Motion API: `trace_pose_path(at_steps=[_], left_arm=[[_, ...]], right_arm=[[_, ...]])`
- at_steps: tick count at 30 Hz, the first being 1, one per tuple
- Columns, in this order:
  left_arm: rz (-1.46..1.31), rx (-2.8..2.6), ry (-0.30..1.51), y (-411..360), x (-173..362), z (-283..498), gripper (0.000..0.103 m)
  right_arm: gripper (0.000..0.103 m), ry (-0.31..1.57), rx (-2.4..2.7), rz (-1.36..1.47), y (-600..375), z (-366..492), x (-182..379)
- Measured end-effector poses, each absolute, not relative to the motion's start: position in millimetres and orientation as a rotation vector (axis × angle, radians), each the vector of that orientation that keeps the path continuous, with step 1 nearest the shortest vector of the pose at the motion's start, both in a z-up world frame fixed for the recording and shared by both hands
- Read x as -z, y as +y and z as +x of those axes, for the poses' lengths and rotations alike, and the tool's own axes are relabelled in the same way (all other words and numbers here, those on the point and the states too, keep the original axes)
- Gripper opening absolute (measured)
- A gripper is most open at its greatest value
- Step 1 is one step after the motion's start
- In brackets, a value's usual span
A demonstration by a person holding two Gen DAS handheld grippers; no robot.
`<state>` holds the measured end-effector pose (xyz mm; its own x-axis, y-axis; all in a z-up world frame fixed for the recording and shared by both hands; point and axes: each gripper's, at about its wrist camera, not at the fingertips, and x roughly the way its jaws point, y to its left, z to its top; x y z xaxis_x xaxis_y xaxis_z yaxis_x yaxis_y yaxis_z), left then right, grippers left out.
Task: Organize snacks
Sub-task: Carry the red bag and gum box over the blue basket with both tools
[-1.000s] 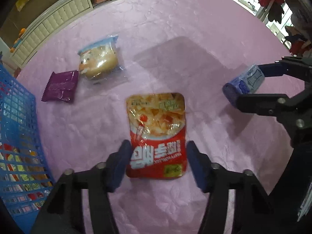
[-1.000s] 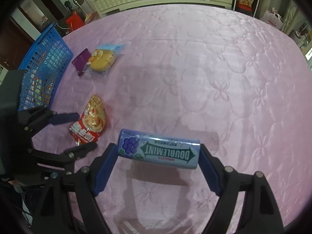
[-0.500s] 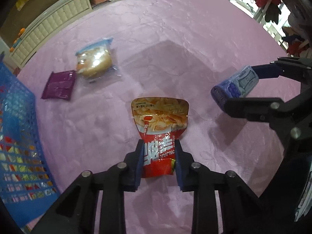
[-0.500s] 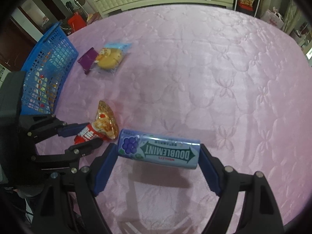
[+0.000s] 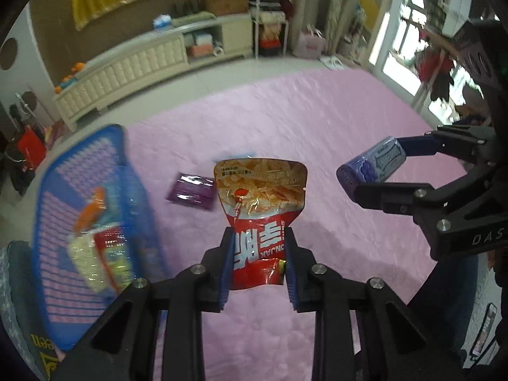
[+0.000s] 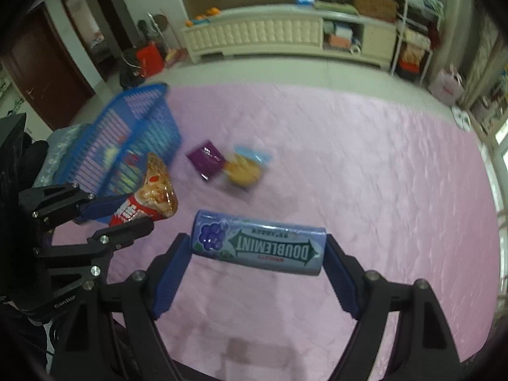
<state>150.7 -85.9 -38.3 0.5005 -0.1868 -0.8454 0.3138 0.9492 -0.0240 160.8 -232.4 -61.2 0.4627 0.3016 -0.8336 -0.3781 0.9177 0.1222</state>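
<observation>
My left gripper (image 5: 258, 250) is shut on the bottom of a red snack pouch (image 5: 259, 203), which hangs in the air above the pink cloth. In the right wrist view that pouch (image 6: 149, 198) shows at the left, beside the blue basket (image 6: 127, 139). My right gripper (image 6: 258, 255) is shut on a blue Doublemint gum tube (image 6: 258, 246), gripped end to end and also off the table. The tube (image 5: 371, 166) appears at the right of the left wrist view. A purple packet (image 6: 206, 158) and a clear-wrapped bun (image 6: 244, 170) lie on the cloth.
The blue basket (image 5: 95, 222) at the left holds several snack packs. The pink cloth (image 6: 365, 158) covers the whole table. A low white cabinet (image 6: 270, 35) and shelves stand beyond the far edge. The purple packet (image 5: 192, 190) lies just right of the basket.
The left gripper closed on the red pouch and lifted it off the cloth. Both grippers rose and tilted up, so the room behind came into view. The gum tube stayed gripped.
</observation>
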Motion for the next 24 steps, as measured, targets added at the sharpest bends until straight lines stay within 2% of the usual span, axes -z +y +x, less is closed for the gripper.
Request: trace_pose_path(at_steps=[11, 24], left_arm=[[0.099, 0.152, 0.940, 21, 14, 139, 0.027], [-0.016, 0.032, 0.956, 99, 15, 132, 0.027]], right_arm=[[0.084, 0.915, -0.563, -0.140, -138, 162, 23], [0.084, 0.935, -0.681, -0.280, -37, 183, 34]])
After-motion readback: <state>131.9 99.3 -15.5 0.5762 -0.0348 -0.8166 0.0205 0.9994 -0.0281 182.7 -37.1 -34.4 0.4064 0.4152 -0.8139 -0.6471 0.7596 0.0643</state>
